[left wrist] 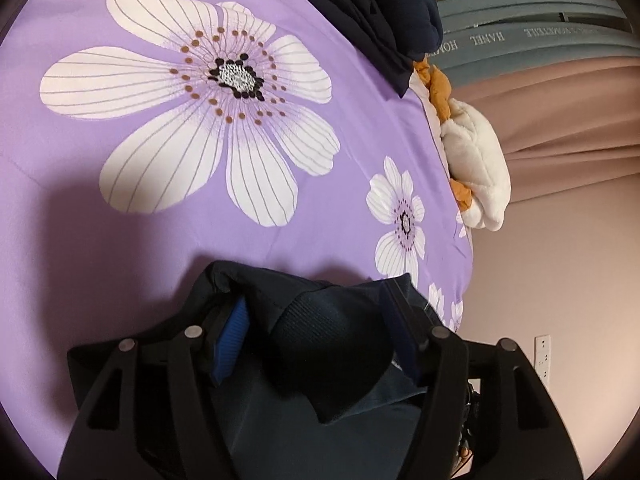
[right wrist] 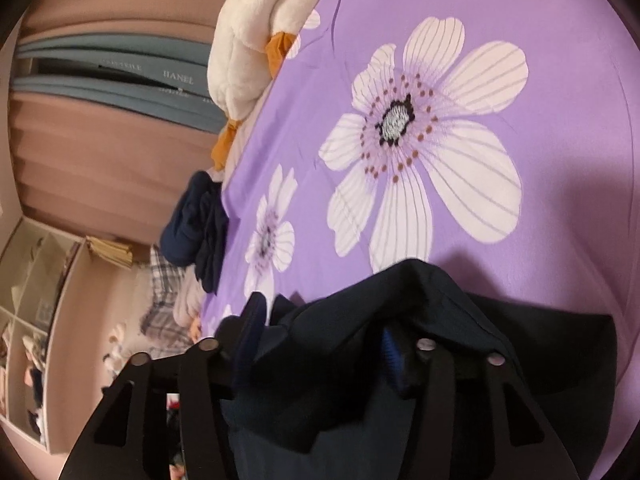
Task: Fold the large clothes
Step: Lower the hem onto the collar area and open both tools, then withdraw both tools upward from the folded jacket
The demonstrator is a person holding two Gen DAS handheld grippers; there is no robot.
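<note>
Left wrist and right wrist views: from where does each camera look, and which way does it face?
Left wrist: sits behind the left tool, faces along it over the purple flowered bedsheet; its fingers clamp the dark garment.
Right wrist: sits behind the right tool, facing over the same sheet, clamping dark cloth too.
Shared: sheet, white plush toy, folded dark clothes.

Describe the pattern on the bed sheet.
The sheet is purple with large white flowers, best seen from the left wrist.
</note>
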